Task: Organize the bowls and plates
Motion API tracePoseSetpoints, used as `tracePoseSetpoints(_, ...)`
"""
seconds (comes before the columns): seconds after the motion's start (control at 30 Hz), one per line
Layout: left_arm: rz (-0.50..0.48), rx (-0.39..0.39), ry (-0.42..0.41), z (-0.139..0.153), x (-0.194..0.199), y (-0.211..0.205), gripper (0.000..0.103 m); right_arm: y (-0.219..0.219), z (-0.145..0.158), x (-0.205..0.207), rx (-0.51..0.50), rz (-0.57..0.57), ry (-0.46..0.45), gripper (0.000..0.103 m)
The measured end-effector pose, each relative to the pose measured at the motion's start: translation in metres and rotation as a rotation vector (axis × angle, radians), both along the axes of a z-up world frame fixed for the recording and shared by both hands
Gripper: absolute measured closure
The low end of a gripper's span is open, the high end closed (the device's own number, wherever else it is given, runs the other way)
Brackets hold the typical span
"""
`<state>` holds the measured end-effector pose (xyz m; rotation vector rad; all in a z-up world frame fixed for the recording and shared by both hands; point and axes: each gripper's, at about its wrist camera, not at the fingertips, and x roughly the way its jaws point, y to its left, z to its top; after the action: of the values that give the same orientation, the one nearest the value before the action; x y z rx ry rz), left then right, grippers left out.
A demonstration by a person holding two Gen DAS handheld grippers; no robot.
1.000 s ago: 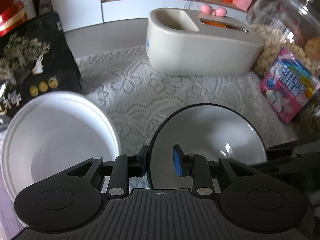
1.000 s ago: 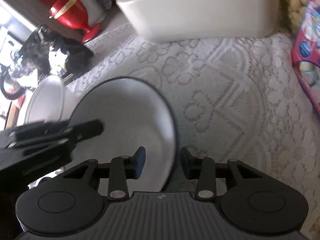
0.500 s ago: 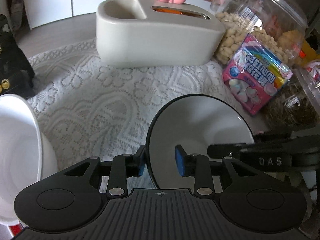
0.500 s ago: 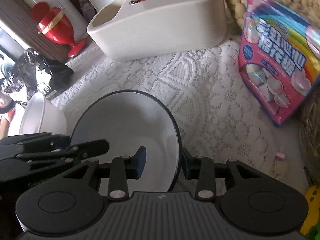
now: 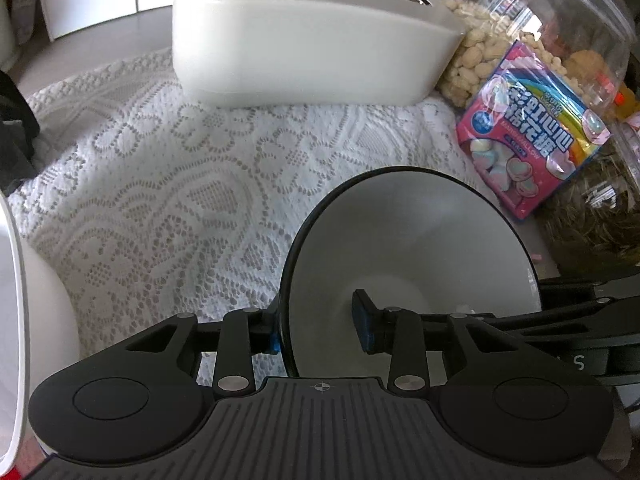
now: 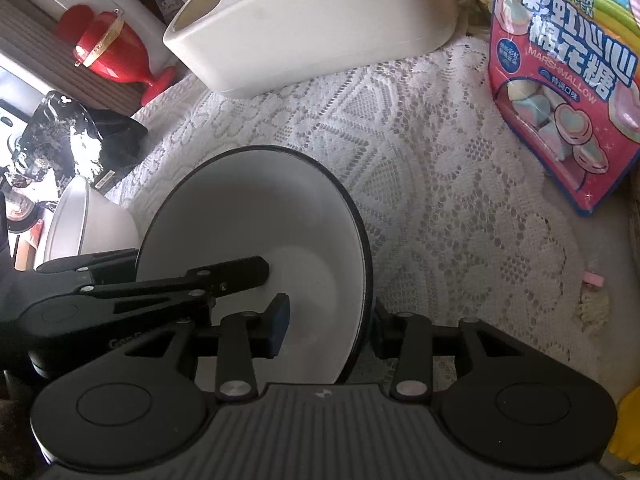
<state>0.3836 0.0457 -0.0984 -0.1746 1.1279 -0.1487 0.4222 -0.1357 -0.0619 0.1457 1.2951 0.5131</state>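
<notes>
White lace cloth covers the table under both my claws. Nearest to me is the black-rimmed bowl, white inside, and I have a claw on each side of it. My left gripper straddles the bowl's left rim, one blue pad just outside the wall and the other inside the bowl, clear of the wall. My right gripper straddles the opposite rim the same way, with its inner pad standing off the white surface and its outer pad just beside the dark edge. Both sets of jaws have just been opening. They stand at a narrow-to-middling gap with the rim between them, and neither is pinching it. I cannot tell from either view whether the bowl's foot sits flat on the cloth.

Just beside this bowl, on my left, is a plain white bowl, deeper and upright on the cloth. The two are close but apart. On my right, a small pink crumb lies on the lace near the cloth's edge.

Further out on the right, a pink marshmallow bag leans against a clear jar of pale snacks, with a second clear jar of dry brown strands nearer to me. Straight ahead, across open lace, a long cream container stands on the cloth's far edge. Off to the left beyond the white bowl I see a glossy black packet and, behind it, a red goblet-shaped vessel.
</notes>
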Motion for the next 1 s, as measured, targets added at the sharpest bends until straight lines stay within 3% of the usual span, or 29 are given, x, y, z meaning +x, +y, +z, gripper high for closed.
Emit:
tracePoseSetpoints(0.3, 0.042, -0.031, -0.020, -0.003, -0.002, 0.007, 0.076, 0.005, 0.001, -0.002, -0.010, 0.007, -0.014, 0.055)
tracePoseSetpoints(0.53, 0.061, -0.020, -0.033, 0.006, -0.004, 0.010, 0.076, 0.011, 0.007, -0.002, -0.011, -0.016, -0.013, 0.055)
tracePoseSetpoints(0.77, 0.075, 0.000, -0.115, 0.054, -0.028, 0.007, 0.076, 0.010, 0.051, -0.020, 0.023, -0.004, -0.095, 0.055)
tracePoseSetpoints(1.0, 0.031, 0.024, -0.155, 0.095, -0.086, -0.025, 0.076, -0.009, 0.098, -0.068, 0.023, 0.028, -0.163, 0.054)
